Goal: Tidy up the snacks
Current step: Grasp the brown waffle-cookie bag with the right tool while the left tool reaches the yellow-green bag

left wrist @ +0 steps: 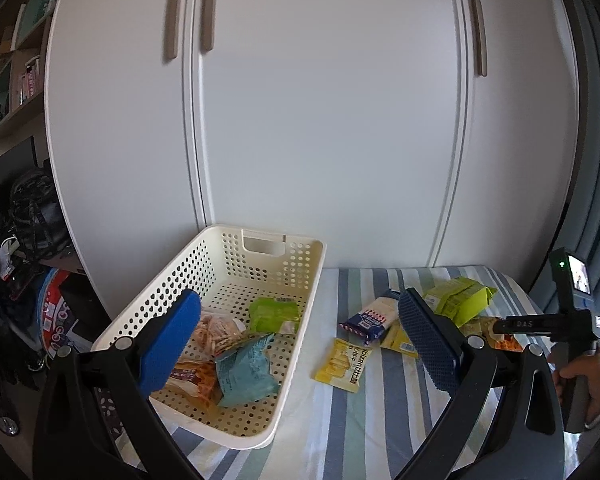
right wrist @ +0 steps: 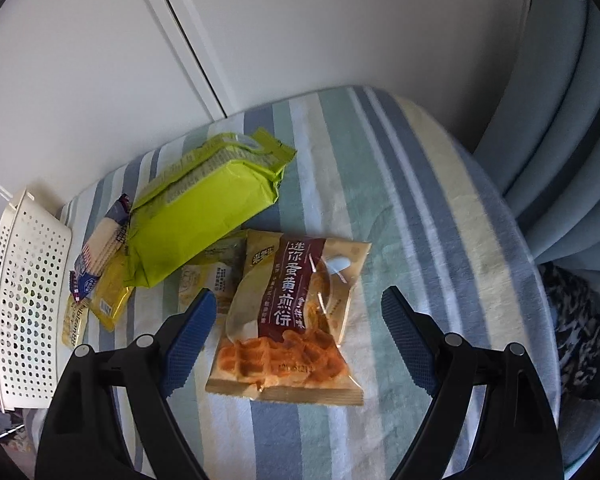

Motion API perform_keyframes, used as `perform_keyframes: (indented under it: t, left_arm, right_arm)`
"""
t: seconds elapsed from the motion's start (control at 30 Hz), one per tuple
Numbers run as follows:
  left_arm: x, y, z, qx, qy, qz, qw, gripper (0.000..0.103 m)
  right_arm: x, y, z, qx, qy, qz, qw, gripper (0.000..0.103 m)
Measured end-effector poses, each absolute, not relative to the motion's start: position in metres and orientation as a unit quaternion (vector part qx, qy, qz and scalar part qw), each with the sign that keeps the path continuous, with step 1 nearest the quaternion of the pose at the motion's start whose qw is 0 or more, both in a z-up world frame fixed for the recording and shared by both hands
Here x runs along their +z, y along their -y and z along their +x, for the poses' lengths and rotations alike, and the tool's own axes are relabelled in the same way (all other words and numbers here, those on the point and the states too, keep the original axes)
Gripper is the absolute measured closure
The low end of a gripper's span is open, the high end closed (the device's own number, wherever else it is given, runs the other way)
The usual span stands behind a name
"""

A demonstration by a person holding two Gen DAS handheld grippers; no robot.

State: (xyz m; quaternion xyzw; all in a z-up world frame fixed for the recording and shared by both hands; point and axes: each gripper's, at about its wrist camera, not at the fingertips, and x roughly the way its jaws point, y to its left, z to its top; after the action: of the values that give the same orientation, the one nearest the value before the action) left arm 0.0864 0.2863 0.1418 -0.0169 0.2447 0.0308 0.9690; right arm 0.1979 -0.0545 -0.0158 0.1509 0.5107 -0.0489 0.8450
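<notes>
- The right gripper [right wrist: 296, 334] hung over the waffle pack [right wrist: 288, 320] with its jaws wide apart and nothing between them; the pack lay flat on the striped cloth [right wrist: 400, 200], framed by the two blue pads [right wrist: 188, 336].
- The step in hand looked like picking up this pack. A good grasp would come straight down so the pads close across its narrow width, near the middle, not at the crimped bottom edge.
- The wrapper looked thin and slippery, with brittle waffles inside; a gentle squeeze should do, or the contents may crack.
- The pack's upper left corner touched or overlapped a pale packet [right wrist: 208, 276] under the green bag [right wrist: 204, 216]. Lifting straight up would keep the neighbours from dragging.
- The left gripper [left wrist: 300, 336] was also open and empty, held above the near rim of the basket [left wrist: 300, 304].
- The basket sat at the left of the cloth and already held several packs; room remained toward its far end, so the waffles should go there.
- Loose snacks, among them a yellow packet [left wrist: 342, 364], were left between basket and right gripper.
</notes>
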Motion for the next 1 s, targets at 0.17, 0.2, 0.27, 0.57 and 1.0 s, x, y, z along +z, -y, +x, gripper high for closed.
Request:
perform_keyframes:
  t: [0.17,0.2,0.27,0.57,1.0]
  left_arm:
    - [0.141,-0.275,0.089,0.026,-0.251,-0.004,0.968,0.003]
    - [0.141,-0.273,0.089,0.025,-0.253,0.0,0.967,0.003]
    - [0.139,-0.267,0.091,0.017,-0.26,0.005,0.966,0.003]
    - [0.134,-0.253,0.1,-0.002,-0.282,0.007,0.959,0.003]
    - [0.125,-0.211,0.132,-0.044,-0.319,0.046,0.946,0.003]
  right_arm:
    - [-0.027,0.051,0.206,-0.039,-0.526,0.156,0.835,0.019]
    - [-0.029,0.05,0.207,-0.04,-0.527,0.15,0.835,0.019]
    - [-0.032,0.049,0.209,-0.041,-0.526,0.145,0.837,0.017]
    - [-0.036,0.057,0.204,-0.051,-0.526,0.11,0.842,0.026]
    - [-0.034,0.048,0.204,-0.039,-0.534,0.05,0.843,0.037]
